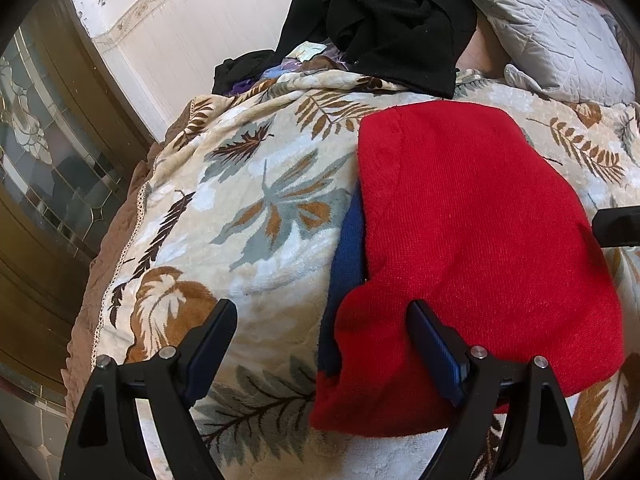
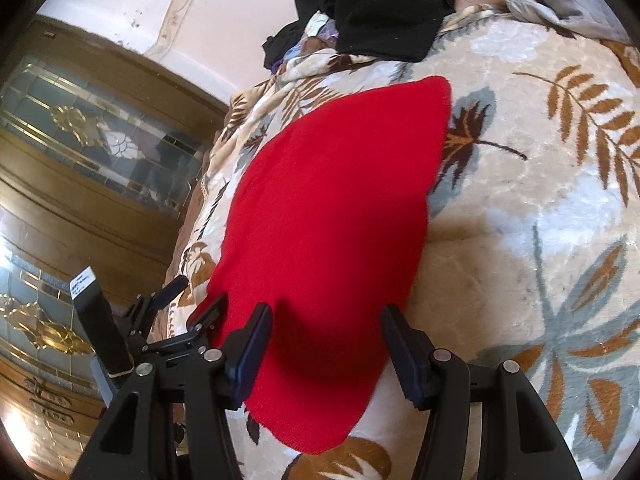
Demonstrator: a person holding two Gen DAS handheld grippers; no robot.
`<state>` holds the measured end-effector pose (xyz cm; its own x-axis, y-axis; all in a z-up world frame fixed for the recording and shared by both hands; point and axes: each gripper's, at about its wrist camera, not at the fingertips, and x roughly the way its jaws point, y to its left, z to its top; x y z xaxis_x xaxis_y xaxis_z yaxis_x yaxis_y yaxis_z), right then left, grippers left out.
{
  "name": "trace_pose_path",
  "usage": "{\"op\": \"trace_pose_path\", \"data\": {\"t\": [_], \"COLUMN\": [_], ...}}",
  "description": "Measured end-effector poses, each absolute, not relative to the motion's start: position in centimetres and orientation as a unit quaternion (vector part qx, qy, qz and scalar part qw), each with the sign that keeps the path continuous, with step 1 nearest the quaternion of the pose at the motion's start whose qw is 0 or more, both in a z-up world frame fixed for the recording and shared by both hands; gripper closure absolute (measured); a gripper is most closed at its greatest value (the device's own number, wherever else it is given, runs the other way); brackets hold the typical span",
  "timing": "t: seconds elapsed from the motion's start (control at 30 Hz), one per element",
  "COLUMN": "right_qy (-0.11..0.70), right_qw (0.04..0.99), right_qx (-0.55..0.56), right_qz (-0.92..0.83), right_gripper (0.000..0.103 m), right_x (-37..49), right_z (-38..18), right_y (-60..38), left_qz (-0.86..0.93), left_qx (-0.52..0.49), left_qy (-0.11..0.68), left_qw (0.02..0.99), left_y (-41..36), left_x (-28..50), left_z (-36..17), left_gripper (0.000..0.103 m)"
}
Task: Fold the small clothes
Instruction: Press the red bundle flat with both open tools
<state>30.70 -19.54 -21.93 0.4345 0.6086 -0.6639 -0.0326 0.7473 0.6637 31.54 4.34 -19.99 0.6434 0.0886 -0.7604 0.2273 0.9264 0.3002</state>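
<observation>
since the red knitted garment (image 2: 332,216) runs lengthwise away across the leaf-patterned blanket (image 2: 520,208), both grippers, left (image 1: 320,344) and right (image 2: 326,344), hover open-jawed at its near end, the right nearer.

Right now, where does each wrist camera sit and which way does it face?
Left wrist: on the left gripper, angled down at the red garment's blue-edged left side on the leaf-print blanket; its open fingers show.
Right wrist: on the right gripper, angled down over the garment's near end; its open fingers and the left gripper show.
Shared: garment, blanket, black clothes.
</observation>
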Motion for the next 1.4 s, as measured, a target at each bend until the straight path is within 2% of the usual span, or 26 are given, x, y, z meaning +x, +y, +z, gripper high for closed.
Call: {"op": "trace_pose_path", "data": {"t": [1.4], "right_qy": [0.462], "right_qw": [0.788], "right_qx": [0.359], "right_qz": [0.192], "right_gripper": [0.042], "right_x": [30.2], "right_z": [-21.9], "right_y": [-21.9], "left_qz": [-0.049], "left_qx": [0.135], "left_qy": [0.422], "left_qw": [0.895], "left_y": [4.8], "left_x": [33.6], "left_z": [-18.2], "left_gripper": [0.015]}}
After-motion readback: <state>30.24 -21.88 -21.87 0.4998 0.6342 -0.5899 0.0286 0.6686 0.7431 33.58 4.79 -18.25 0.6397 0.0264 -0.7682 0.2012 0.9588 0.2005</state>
